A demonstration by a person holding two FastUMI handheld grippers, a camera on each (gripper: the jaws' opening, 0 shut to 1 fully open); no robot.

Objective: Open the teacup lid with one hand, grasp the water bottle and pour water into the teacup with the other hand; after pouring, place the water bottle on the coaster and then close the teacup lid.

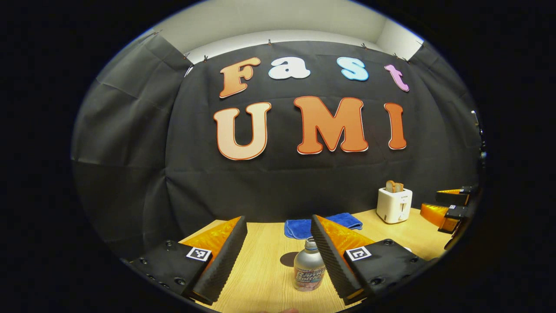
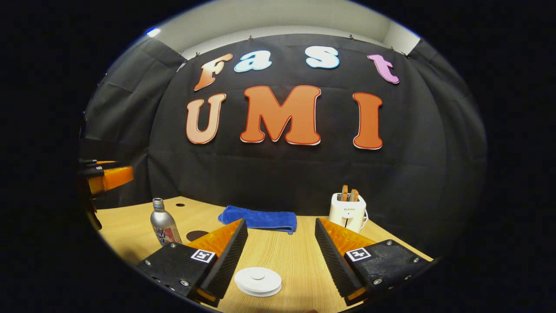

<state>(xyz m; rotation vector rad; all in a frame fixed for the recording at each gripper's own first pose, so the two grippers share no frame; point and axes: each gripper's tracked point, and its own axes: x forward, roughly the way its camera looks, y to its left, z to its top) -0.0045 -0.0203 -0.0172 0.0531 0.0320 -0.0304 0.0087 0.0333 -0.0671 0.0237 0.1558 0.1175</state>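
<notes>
A silver water bottle [image 1: 308,267] with a printed label stands upright on the wooden table [image 1: 260,278]. It sits between the fingers of my open left gripper [image 1: 278,219], close to the right-hand finger, untouched. A dark round coaster [image 1: 289,259] lies just behind it. In the right gripper view, the white teacup lid [image 2: 258,280] with its small knob lies low between the fingers of my open right gripper [image 2: 280,221]; the cup under it is hidden. The bottle [image 2: 164,228] and coaster [image 2: 197,235] stand to its left.
A folded blue cloth [image 2: 260,219] lies at the back of the table, and a white toaster [image 2: 347,211] with bread slices stands to its right. The other gripper [image 1: 430,201] hovers at the right edge of the left gripper view.
</notes>
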